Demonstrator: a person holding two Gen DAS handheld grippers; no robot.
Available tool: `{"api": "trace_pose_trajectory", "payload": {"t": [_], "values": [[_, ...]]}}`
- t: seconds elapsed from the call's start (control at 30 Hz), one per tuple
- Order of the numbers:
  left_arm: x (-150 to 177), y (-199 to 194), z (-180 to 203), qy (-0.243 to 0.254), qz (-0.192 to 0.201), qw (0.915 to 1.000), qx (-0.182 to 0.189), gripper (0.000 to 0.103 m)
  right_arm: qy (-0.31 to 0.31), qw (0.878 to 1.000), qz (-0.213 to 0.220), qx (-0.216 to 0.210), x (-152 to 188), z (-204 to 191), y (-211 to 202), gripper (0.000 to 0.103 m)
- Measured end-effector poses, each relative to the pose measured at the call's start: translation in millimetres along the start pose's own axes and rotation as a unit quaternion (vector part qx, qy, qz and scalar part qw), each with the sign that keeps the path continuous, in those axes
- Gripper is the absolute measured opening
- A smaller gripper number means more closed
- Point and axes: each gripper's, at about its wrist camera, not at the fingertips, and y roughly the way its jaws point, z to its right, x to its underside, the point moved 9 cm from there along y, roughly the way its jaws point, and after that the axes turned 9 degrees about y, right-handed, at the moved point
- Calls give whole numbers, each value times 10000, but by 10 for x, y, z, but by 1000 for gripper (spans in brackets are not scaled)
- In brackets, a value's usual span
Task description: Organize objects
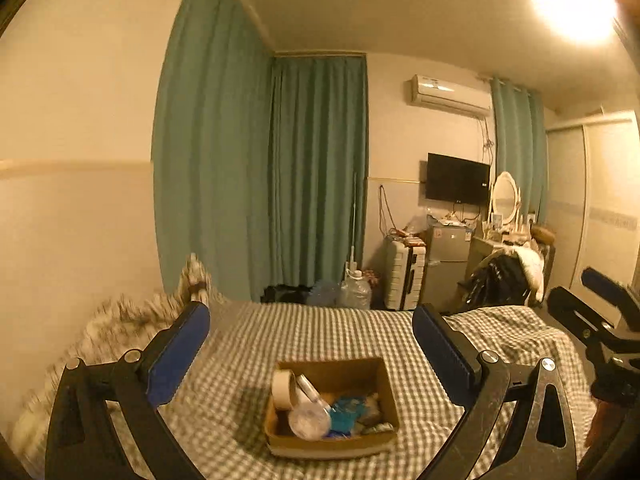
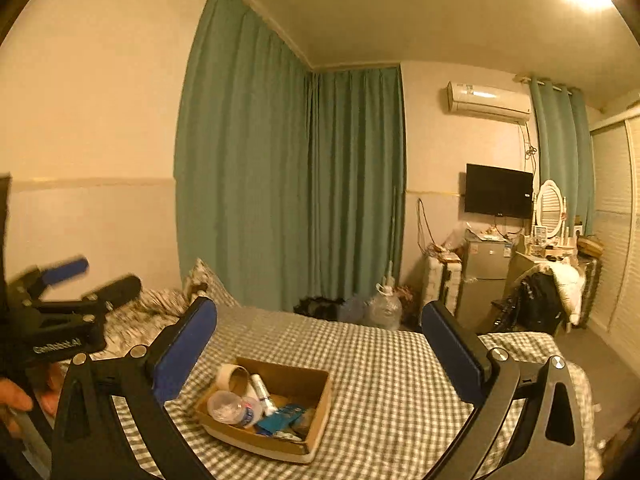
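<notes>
Cardboard box (image 1: 332, 408) on checked bed (image 1: 360, 332), between both wide-open, empty tools (image 1: 312, 336).

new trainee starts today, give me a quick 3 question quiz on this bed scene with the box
1. True or false: the cardboard box sits on the checked bedcover.
2. Multiple choice: the roll of tape is (a) inside the box, (b) on the pillow, (c) held by a gripper.
3. Short answer: how do the left gripper and right gripper stand, and do they hold anything?

Key
1. True.
2. a; it leans at the box's left end, beside a clear plastic bottle.
3. Both are open and hold nothing, raised above the bed with the box ahead between their fingers.
</notes>
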Motion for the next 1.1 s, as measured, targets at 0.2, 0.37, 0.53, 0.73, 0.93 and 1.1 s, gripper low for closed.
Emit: {"api": "trace_pose_trajectory", "payload": {"t": [0.2, 0.37, 0.53, 0.73, 0.93, 1.1], "values": [[532, 7, -92, -356, -84, 9992, -160, 103, -83, 9995, -177, 261, 596, 148, 43, 103], [986, 19, 24, -7, -219, 9989, -420, 103, -232, 9982, -223, 502, 1130, 225, 242, 103], [1442, 91, 119, -44, -721, 9971, -237, 103, 46, 9975, -587, 393, 1506, 221, 329, 103], [1512, 70, 124, 105, -739, 9965, -383, 103, -156, 9956, -786, 482, 1680, 234, 291, 103], [1545, 63, 108, 185, -812, 9956, -425, 103, -160, 9953, -797, 527, 1696, 210, 282, 103], [1574, 80, 115, 250, -874, 9950, -422, 103, -87, 9951, -832, 528, 1694, 228, 289, 103]]}}
